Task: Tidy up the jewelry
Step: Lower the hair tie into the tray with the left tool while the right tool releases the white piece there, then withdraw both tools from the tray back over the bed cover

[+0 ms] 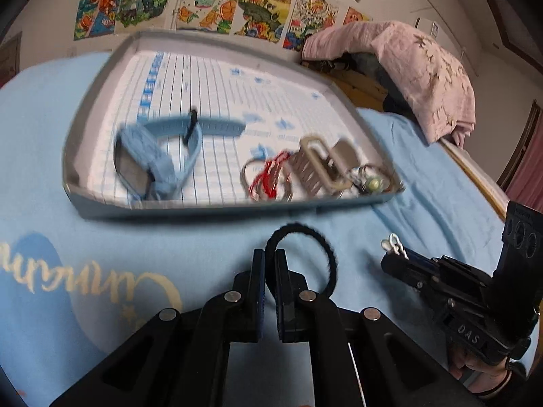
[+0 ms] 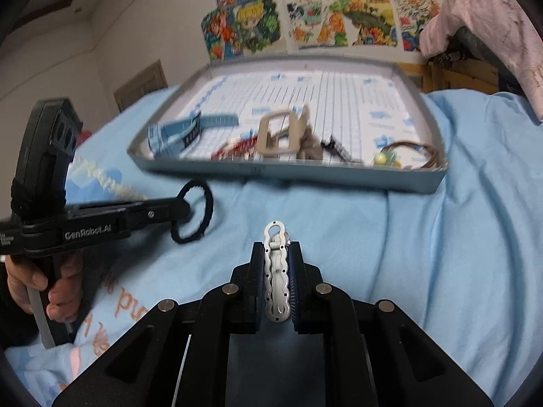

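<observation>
My left gripper (image 1: pixel 269 257) is shut on a black hair tie (image 1: pixel 325 247), whose loop hangs out to the right; it also shows in the right wrist view (image 2: pixel 198 212). My right gripper (image 2: pixel 276 247) is shut on a silver hair clip (image 2: pixel 277 271) held lengthwise between the fingers; its tip shows in the left wrist view (image 1: pixel 393 244). Both grippers hover over the blue bedsheet just in front of a grey tray (image 1: pixel 101 203) (image 2: pixel 407 179). The tray holds a blue watch (image 1: pixel 152 156), a beige claw clip (image 1: pixel 319 166) (image 2: pixel 281 132), a red-threaded ring (image 1: pixel 268 176) and a small bead piece (image 1: pixel 373 183) (image 2: pixel 381 159).
The blue sheet (image 2: pixel 441 271) covers the bed around the tray. A pink blanket (image 1: pixel 424 68) is piled at the back right. Posters (image 1: pixel 203 3) cover the wall behind. The bed's wooden edge (image 1: pixel 475 173) runs along the right.
</observation>
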`<state>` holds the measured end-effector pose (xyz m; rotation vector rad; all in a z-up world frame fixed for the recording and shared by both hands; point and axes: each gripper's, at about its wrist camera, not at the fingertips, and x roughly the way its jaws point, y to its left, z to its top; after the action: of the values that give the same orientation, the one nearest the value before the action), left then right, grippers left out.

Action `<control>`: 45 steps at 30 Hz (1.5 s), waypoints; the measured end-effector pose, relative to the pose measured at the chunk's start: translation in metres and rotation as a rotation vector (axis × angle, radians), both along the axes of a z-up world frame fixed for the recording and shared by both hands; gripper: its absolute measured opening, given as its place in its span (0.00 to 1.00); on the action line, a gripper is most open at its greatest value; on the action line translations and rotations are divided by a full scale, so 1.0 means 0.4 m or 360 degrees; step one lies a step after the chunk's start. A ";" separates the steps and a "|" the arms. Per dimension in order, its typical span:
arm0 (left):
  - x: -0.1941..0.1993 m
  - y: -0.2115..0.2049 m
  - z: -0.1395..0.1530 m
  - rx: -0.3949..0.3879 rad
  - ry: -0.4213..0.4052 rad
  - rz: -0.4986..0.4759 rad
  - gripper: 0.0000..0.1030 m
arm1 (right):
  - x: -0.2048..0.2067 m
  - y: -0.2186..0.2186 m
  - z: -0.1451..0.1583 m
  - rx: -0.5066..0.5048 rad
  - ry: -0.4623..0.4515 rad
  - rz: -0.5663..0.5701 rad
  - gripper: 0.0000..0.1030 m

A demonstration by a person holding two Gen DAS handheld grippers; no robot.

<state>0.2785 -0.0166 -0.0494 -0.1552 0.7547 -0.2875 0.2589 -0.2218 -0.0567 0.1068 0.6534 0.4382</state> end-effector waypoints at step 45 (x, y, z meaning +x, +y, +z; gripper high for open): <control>0.158 -0.045 0.065 0.0215 -0.0026 0.0237 0.29 | 0.210 -0.036 0.062 -0.0074 -0.0170 -0.0327 0.36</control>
<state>0.3419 -0.0345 -0.0233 -0.0806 0.7397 -0.0956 0.3428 -0.2361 -0.0321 0.1043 0.5410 0.2291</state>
